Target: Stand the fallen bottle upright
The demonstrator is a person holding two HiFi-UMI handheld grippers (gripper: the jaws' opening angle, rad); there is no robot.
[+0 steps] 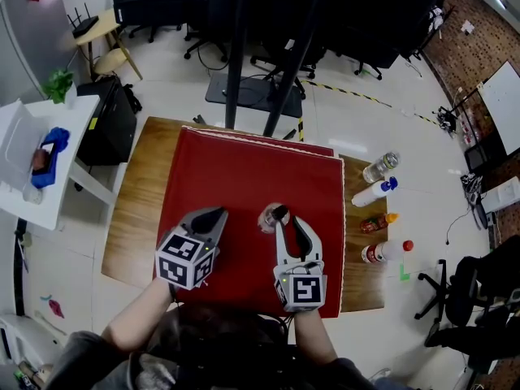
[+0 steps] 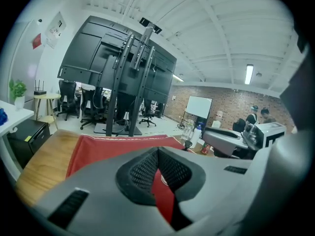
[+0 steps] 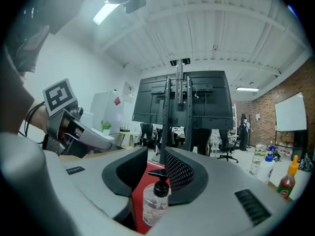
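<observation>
Wooden tabletop [image 1: 134,218] is carrying a red cloth [image 1: 244,169] as work area; the left claw [image 1: 214,215], clenched on nothing, is hovering alongside, leaving the grasp uncrowded; the right claw [image 1: 287,220] is grasping the small clear pump bottle [image 3: 154,203] by its body, pump head up, near the cloth's middle, probably for setting down upright

Bright, even light from ceiling strip lamps [image 2: 249,73] fills the room, leaving faint shadows on the counter [image 1: 130,218], a pale sheen on the floor [image 1: 382,128] beyond it and small glints on the bottle [image 3: 153,205], while both gripper views bow and go black at their corners.
</observation>
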